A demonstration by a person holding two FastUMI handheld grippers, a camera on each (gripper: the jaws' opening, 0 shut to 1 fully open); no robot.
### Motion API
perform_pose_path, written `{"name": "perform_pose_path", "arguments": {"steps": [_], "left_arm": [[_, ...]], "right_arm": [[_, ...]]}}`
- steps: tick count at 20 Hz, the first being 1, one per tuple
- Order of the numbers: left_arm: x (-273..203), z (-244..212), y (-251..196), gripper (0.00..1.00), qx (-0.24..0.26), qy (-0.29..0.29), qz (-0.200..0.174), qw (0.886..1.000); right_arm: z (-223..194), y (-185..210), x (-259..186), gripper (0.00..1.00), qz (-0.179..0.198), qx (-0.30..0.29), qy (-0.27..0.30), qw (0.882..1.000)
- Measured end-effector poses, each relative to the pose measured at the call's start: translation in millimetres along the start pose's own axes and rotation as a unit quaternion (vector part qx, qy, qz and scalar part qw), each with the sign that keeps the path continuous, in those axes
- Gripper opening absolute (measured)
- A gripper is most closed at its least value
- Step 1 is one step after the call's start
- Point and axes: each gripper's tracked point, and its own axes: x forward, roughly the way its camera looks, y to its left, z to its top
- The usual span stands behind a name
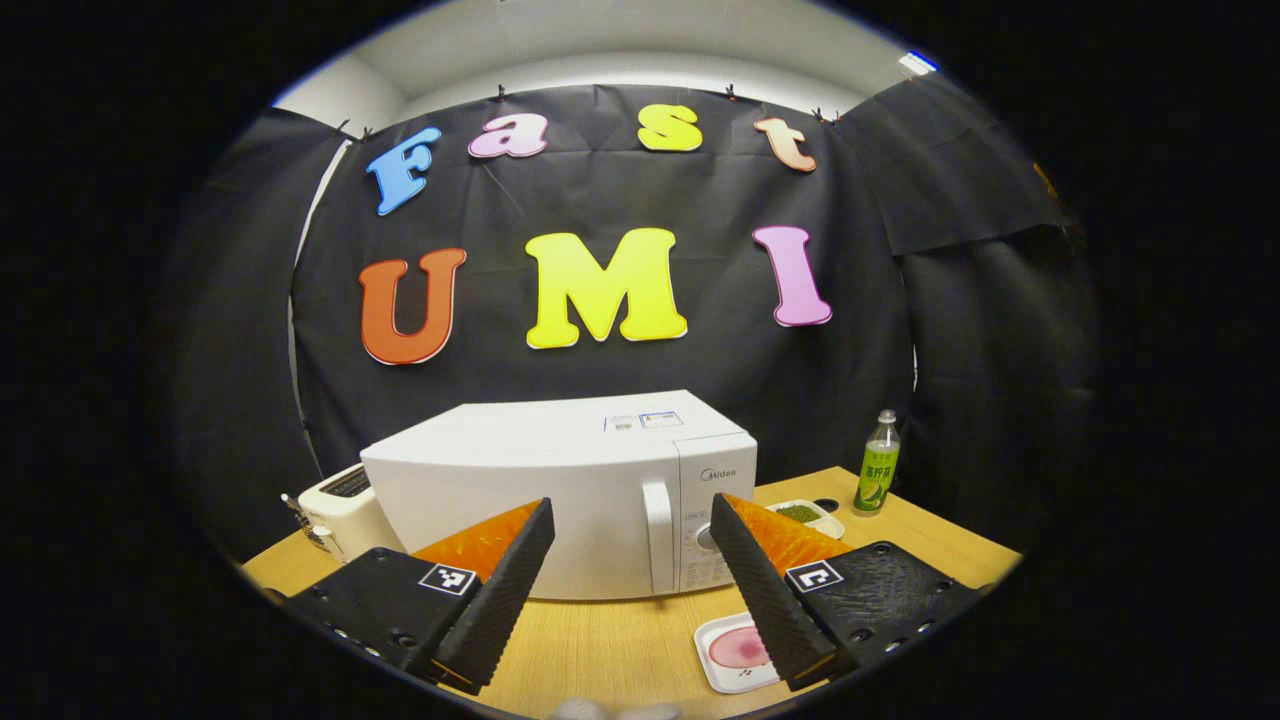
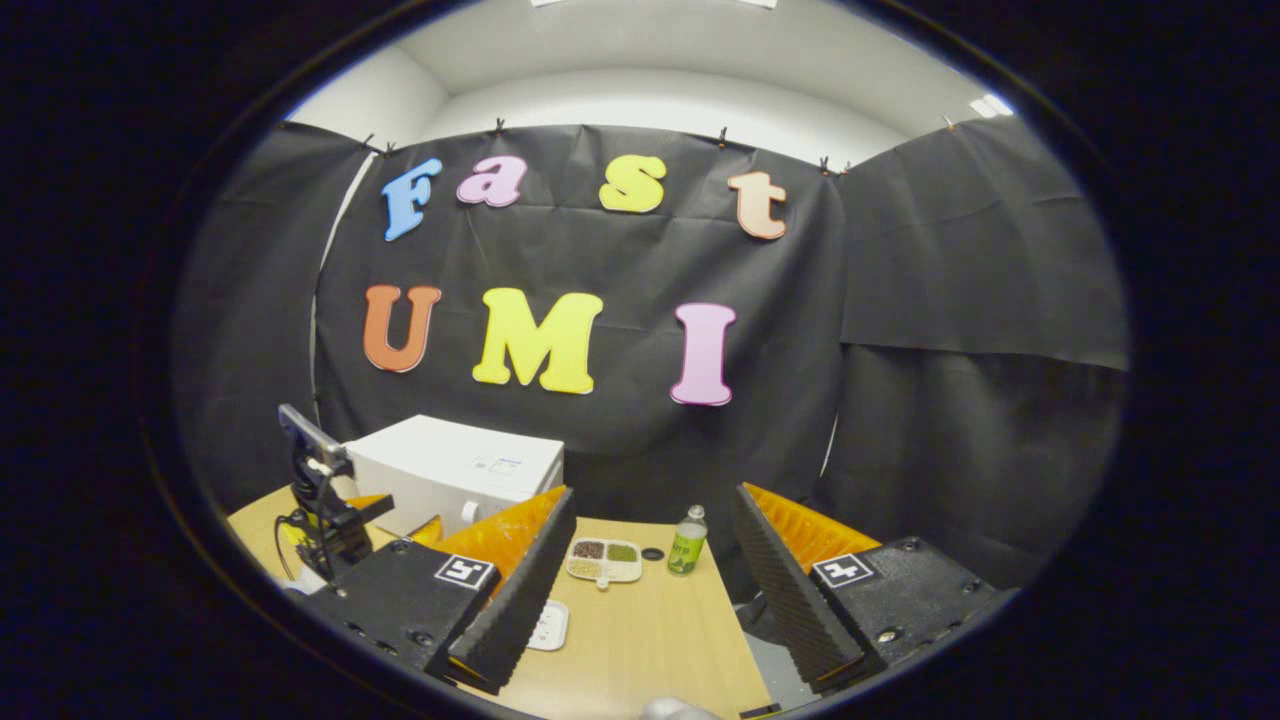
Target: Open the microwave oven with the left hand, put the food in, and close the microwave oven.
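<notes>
The microwave (image 1: 560,490) is faced closely from the left gripper view; from the right gripper view it is seen farther off, leftward. The counter (image 2: 640,640) and bottle (image 2: 687,541) are shared.

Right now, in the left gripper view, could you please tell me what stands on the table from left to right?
Toaster → microwave oven → divided dish of grains → green bottle.
</notes>
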Motion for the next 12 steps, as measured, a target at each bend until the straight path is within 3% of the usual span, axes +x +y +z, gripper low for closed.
{"name": "perform_pose_path", "arguments": {"steps": [1,2,5,6,7,8,9,10,11,12], "left_arm": [[15.3,-9.7,-3.4,0.96,-0.004,0.007,0.001,1.000],[31.4,-19.2,-7.2,0.96,-0.009,0.010,0.000,1.000],[68.8,-41.0,-12.3,0.96,-0.008,0.017,0.012,1.000],[79.6,-47.8,-11.0,0.93,-0.002,0.020,0.017,1.000],[88.7,-53.8,-11.6,0.91,0.002,0.020,0.019,1.000],[96.2,-60.7,-11.5,0.88,0.005,0.026,0.020,0.999],[100.7,-68.5,-11.6,0.86,0.008,0.036,0.018,0.999],[101.0,-70.4,-7.2,0.73,0.009,0.030,0.026,0.999],[101.0,-65.6,-13.5,0.70,0.004,0.019,0.013,1.000],[106.1,-65.7,-20.9,0.70,-0.006,0.022,-0.010,1.000]], "right_arm": [[-2.2,-1.6,0.9,0.92,-0.003,-0.001,0.005,1.000],[-5.0,-2.0,1.6,1.00,-0.007,-0.003,0.011,1.000],[-11.4,-7.7,7.0,1.00,-0.021,-0.007,0.028,0.999],[-14.1,-10.2,10.0,1.00,-0.026,-0.006,0.033,0.999],[-16.0,-9.8,12.6,0.92,-0.028,-0.003,0.037,0.999],[-18.4,-10.1,14.9,1.00,-0.031,-0.002,0.042,0.999],[-22.4,-10.7,16.6,1.00,-0.031,-0.003,0.048,0.998],[-24.0,-9.4,18.3,1.00,-0.031,-0.004,0.053,0.998],[-24.3,-10.2,20.1,0.92,-0.033,-0.008,0.055,0.998],[-25.0,-10.8,22.6,1.00,-0.034,-0.014,0.056,0.998]]}}
